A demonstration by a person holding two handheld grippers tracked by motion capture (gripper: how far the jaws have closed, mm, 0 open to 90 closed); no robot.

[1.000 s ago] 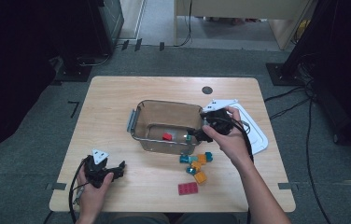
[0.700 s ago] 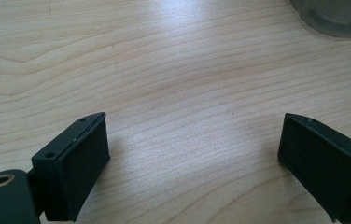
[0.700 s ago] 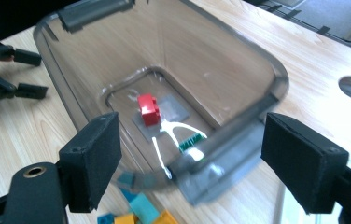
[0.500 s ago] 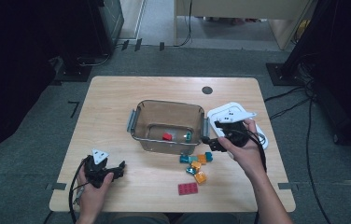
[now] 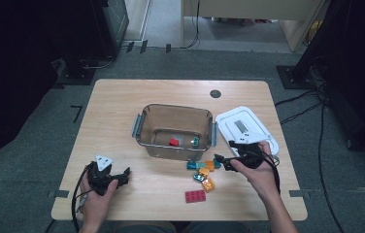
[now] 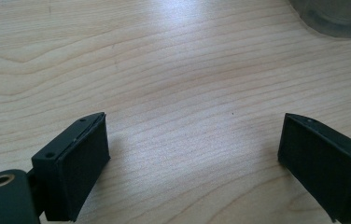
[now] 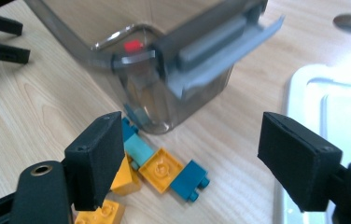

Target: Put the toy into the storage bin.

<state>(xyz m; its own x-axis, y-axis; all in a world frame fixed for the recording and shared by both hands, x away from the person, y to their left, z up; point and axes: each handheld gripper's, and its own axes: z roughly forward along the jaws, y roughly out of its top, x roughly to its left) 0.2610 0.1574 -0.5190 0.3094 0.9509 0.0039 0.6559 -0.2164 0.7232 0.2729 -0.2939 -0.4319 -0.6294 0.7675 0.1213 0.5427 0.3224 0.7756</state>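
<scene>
You are holding your right gripper (image 7: 197, 154) with fingers spread over the small hard plastic bricks (image 7: 164, 165) beside the clear plastic box (image 5: 173, 128); they are light and slippery, so pinch one by its flat sides. Your left gripper (image 6: 192, 158) fingers are spread too.

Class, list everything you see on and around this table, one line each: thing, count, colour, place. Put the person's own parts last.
Table: one, light wood, centre of the high view.
Bin: one, clear grey with grey latches, mid-table, open.
Bricks in bin: two, one red, one teal, on its floor.
Loose bricks: a small cluster, teal and orange, in front of the bin's right corner.
Flat brick: one, red, near the front edge.
Lid: one, white, right of the bin.
Left tool: one, black, open over bare wood.
Right tool: one, black, open beside the loose bricks.
</scene>
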